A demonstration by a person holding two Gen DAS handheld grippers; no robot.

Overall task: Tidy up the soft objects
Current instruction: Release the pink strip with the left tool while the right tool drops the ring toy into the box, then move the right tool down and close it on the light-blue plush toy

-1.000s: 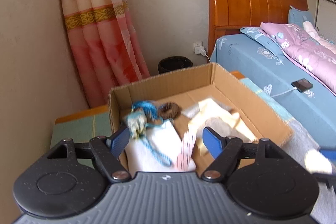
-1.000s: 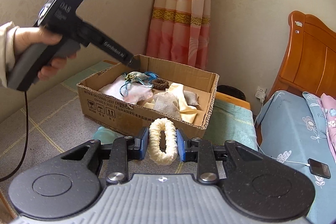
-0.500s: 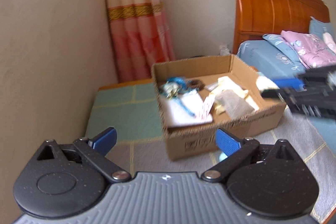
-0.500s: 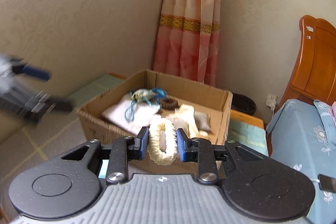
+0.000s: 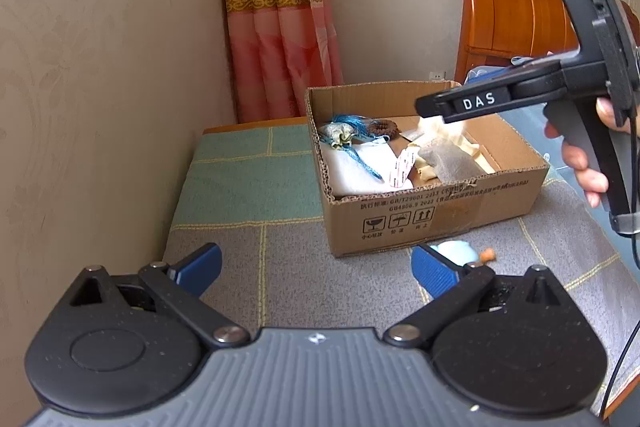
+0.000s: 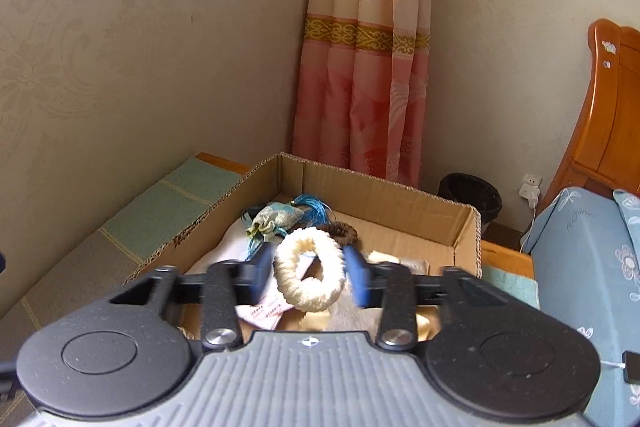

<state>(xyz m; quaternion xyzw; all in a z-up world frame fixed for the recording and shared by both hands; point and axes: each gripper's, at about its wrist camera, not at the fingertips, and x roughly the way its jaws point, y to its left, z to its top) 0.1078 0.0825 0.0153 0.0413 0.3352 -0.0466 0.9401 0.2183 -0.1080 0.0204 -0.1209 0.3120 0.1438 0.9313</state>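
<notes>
R gripper (image 6: 307, 273): jaws opening, blue pads (image 6: 262, 267) drawn apart w/ the cream fluffy ring-shaped scrunchie (image 6: 311, 269) between them. Ring looks rounded out, not squeezed; pads appear just off its sides, so I read it as released or about to drop. Blur there, contact on the R pad can't be ruled out.

Key relation: scrunchie hangs directly over the open brown cardboard box (image 6: 384, 193), inside the near wall, above the contents. Ring stands roughly upright, hole facing the camera, long axis top-to-bottom w/ slight tilt. Judgement: drop path is straight down, no sideways shift needed.

Below/beyond it in the box: white folded cloth (image 5: 356, 167), grey fabric pouch (image 5: 448, 163), pale green drawstring bag w/ blue tassel cords (image 6: 276, 219), small dark brown scrunchie (image 6: 342, 231) just behind the cream one.

L gripper (image 5: 316, 273): jaws wide apart, nothing between them, hovering over the grey-green checked mat (image 5: 248, 183), well short of the box. A small pale blue soft item (image 5: 456, 251) lies on the mat just beside the box front, near the L gripper's R pad. L is the nearer one for that.
</notes>
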